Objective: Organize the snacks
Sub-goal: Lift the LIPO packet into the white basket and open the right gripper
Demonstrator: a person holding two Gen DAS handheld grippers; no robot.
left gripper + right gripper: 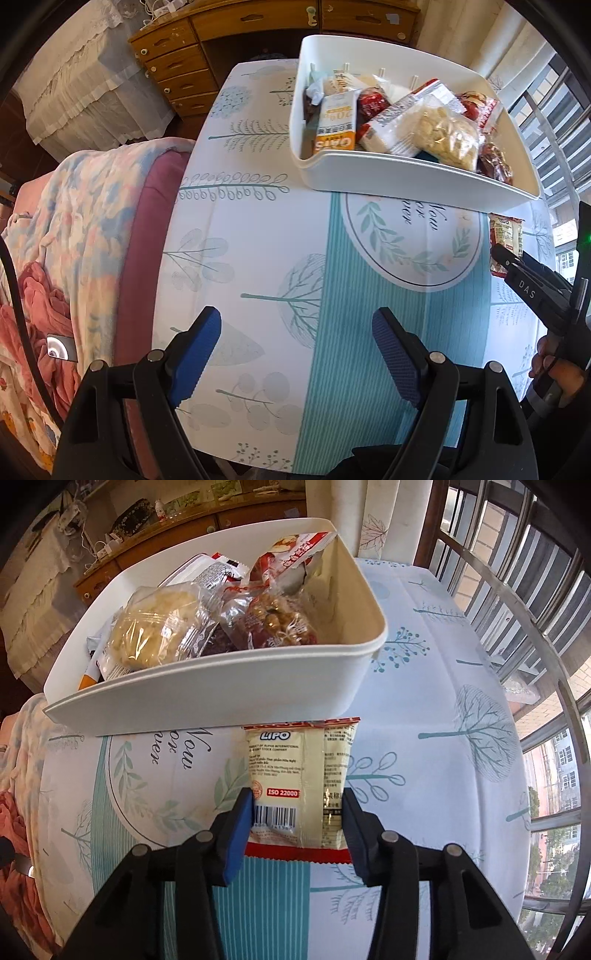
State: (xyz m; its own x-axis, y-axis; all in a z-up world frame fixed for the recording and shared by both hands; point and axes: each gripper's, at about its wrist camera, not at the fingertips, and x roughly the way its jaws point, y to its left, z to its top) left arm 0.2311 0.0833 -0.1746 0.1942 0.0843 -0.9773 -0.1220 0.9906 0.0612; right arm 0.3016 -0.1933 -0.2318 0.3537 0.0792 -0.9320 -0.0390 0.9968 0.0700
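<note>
Right gripper [297, 825] clamped on the lower half of a cream LIPO snack packet [301, 779], blue pads pressing both side edges, red crimped end hanging just behind the jaws. Packet's far end reaching almost to the near wall of the white bin [229, 686], which sits straight ahead of the jaws on the desk [424, 709] and already holds a heap of wrapped snacks, among them a clear bag of pale biscuits [159, 627] and a red nut pack [284, 624]. Probably the last loose snack, so likely a late stage of the tidying.

Left gripper [295, 354] wide apart with nothing between the jaws, hovering over bare patterned cloth, bin ahead and to its right.

Step in hand, by the look of it: carrying the gripped packet to the bin. Next move calls for lifting the packet clear of the near wall, travelling forward over the heap, then opening the jaws above a free spot. Thin wrapper could slip or crumple under a side grip.
</note>
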